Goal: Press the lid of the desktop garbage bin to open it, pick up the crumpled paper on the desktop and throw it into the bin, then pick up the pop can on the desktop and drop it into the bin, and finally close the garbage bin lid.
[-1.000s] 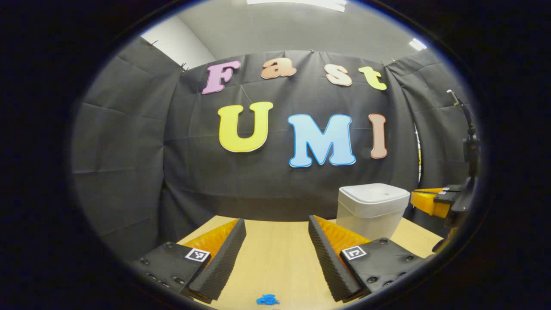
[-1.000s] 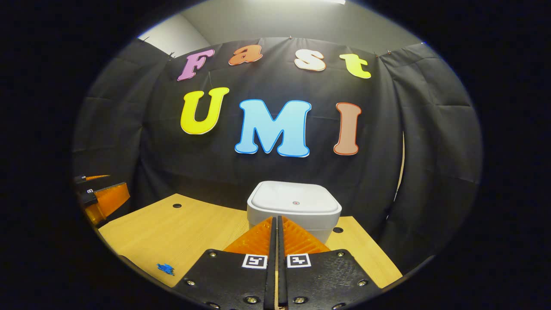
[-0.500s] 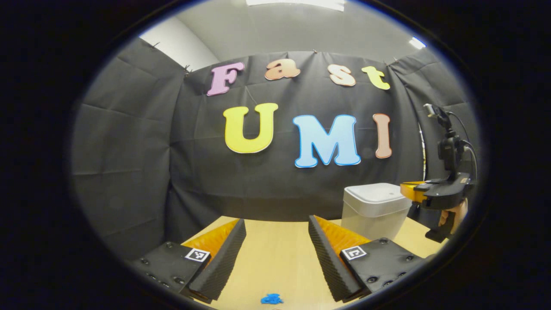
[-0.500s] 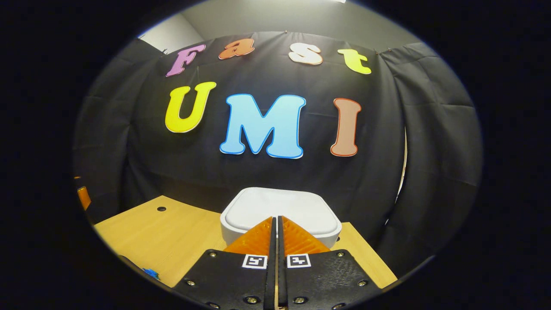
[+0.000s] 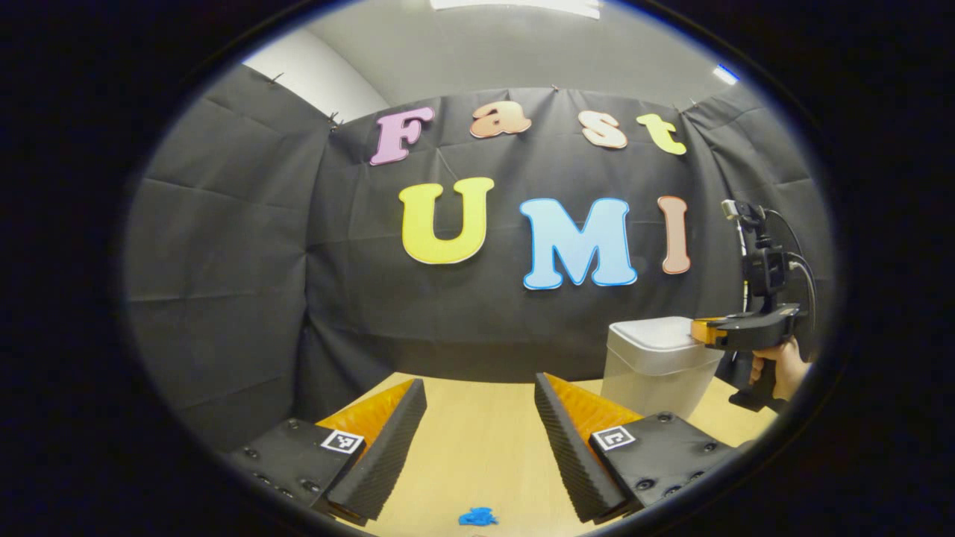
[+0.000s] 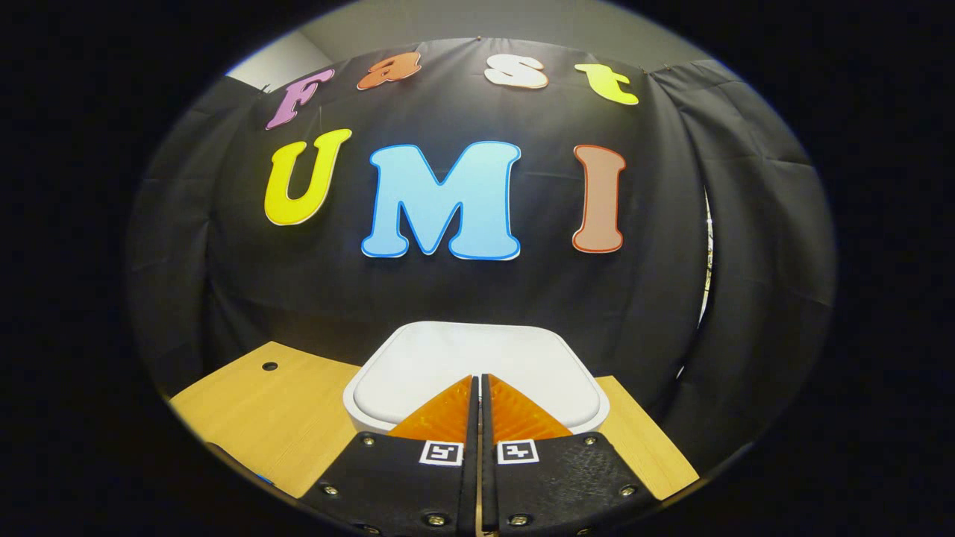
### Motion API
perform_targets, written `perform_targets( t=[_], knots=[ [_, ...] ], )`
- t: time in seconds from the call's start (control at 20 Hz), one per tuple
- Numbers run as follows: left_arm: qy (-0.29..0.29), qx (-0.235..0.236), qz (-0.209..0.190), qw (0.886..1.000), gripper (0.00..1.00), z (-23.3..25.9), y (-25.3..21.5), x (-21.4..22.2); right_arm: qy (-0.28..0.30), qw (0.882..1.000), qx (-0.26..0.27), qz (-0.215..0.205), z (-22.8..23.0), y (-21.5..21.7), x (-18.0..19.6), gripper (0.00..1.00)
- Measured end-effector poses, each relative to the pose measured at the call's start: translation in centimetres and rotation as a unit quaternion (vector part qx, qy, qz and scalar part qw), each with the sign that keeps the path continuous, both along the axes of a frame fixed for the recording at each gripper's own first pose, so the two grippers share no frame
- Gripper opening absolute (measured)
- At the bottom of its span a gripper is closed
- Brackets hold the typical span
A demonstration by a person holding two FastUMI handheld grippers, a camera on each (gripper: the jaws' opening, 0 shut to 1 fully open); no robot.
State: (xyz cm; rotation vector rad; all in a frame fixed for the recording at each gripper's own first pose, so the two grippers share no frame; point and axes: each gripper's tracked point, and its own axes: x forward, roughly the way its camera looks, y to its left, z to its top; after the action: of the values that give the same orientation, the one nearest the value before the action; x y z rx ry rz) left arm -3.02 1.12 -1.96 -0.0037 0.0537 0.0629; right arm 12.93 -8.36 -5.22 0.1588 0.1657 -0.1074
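Note:
The white desktop bin (image 5: 656, 365) stands at the right of the wooden table, its lid (image 6: 477, 362) down. My right gripper (image 6: 478, 379) is shut with nothing between its fingers, and its tips hang over the middle of the lid; I cannot tell whether they touch it. In the left gripper view that same gripper (image 5: 701, 332) reaches over the bin's top from the right, held by a hand (image 5: 780, 369). My left gripper (image 5: 480, 388) stands open above the table, well left of the bin, holding nothing. A small blue scrap (image 5: 477, 516) lies on the table below it.
The wooden table (image 6: 276, 406) has a small round hole (image 6: 269, 366) near its far left corner. Black cloth walls close the booth behind the bin and on both sides. Bare tabletop (image 5: 477, 440) lies between my left fingers.
The right gripper has moved forward over the bin, so the lid grew larger in its view. The left gripper has turned slightly left, shifting the bin toward the right.

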Motion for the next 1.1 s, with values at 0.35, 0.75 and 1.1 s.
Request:
perform_targets(
  t=[0.35, 0.75, 1.1],
  knots=[
    [0.004, 0.005, 0.000, 1.000, 0.95, -0.3, -0.1, 0.7, -0.001, 1.000, 0.010, -0.001, -0.5, 0.1, -0.1, 0.03],
    [-0.010, 0.002, -0.007, 1.000, 0.95, 0.6, -1.1, 0.4, -0.019, 0.998, 0.052, 0.003, 0.7, -0.5, -0.1, 0.03],
    [-0.006, -0.004, -0.002, 1.000, 0.96, 0.2, -1.0, -0.2, -0.050, 0.997, 0.055, -0.017, 3.4, -1.8, -1.4, 0.02]
  ],
)
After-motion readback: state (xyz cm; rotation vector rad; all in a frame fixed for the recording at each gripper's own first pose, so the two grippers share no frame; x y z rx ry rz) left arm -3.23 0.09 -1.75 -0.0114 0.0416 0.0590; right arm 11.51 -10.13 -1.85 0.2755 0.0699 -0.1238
